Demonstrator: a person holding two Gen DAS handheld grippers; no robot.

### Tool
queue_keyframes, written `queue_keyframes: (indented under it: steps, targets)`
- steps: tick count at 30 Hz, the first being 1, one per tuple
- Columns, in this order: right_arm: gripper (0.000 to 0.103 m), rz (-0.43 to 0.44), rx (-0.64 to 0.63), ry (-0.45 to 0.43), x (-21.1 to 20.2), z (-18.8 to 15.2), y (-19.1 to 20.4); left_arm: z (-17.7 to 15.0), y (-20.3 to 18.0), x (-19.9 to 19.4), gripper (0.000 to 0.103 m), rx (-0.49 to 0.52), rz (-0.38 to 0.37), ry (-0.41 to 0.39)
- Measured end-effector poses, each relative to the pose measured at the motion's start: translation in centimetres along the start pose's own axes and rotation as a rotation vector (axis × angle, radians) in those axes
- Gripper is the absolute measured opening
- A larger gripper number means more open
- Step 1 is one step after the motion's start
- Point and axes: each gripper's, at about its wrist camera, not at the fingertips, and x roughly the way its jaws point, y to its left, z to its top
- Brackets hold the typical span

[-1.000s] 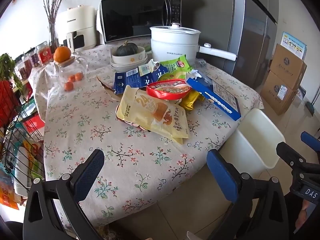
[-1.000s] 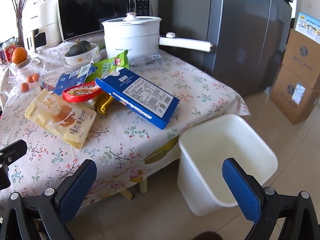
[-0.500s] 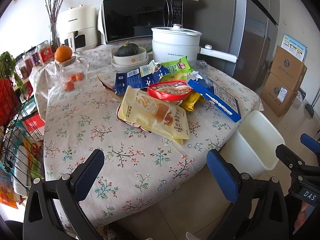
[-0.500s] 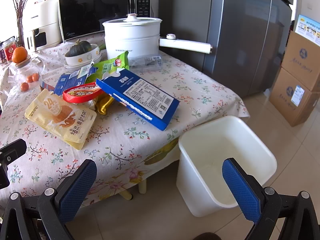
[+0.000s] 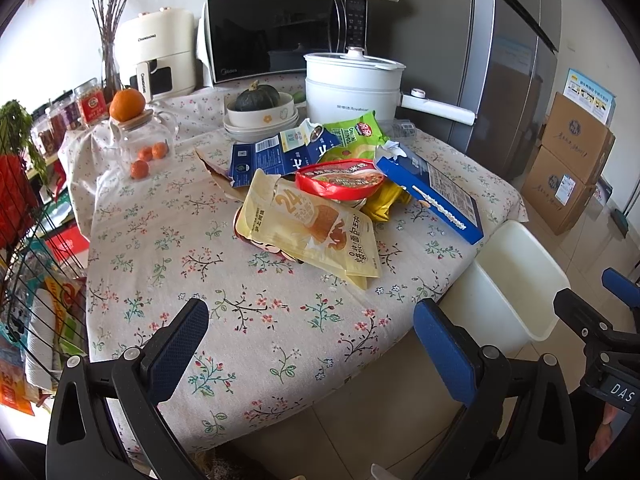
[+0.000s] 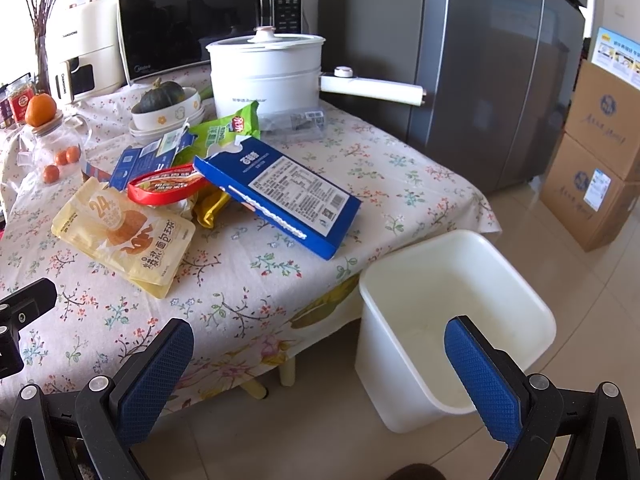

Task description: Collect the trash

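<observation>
A pile of trash lies mid-table: a yellow snack bag [image 5: 316,226] [image 6: 124,236], a red noodle-cup lid [image 5: 340,178] [image 6: 168,189], a blue box [image 5: 436,196] [image 6: 288,194], a torn blue carton [image 5: 276,152] and a green packet [image 5: 356,132] [image 6: 228,126]. A white bin [image 5: 520,280] [image 6: 452,308] stands on the floor by the table's right corner. My left gripper [image 5: 310,338] is open and empty before the table's near edge. My right gripper [image 6: 320,360] is open and empty, low beside the bin.
The flowered tablecloth table [image 5: 200,248] also holds a white pot [image 5: 352,84], a microwave [image 5: 280,36], bowls with a squash [image 5: 260,110] and a glass jar with oranges [image 5: 144,140]. A fridge [image 6: 500,60] and cardboard boxes [image 6: 600,152] stand right. A wire rack [image 5: 28,260] stands left.
Both grippers have crept slightly forward and up; the table contents sit a little lower in view. Nothing was grasped or moved.
</observation>
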Motion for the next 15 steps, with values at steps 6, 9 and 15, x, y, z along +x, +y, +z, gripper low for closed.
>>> queue_keyframes:
  steps: [6, 9, 15]
  targets:
    - [0.103, 0.000, 0.001, 0.001, -0.02, 0.00, -0.01, 0.01, 0.01, 0.00, 0.103, -0.001, 0.002, -0.002]
    - [0.103, 0.000, -0.001, 0.000, 0.00, 0.02, 0.02, 0.01, 0.03, 0.00, 0.103, -0.001, 0.002, -0.001]
    - [0.103, -0.001, 0.000, 0.000, -0.04, 0.02, -0.01, 0.01, 0.13, -0.03, 0.103, -0.001, 0.003, -0.005]
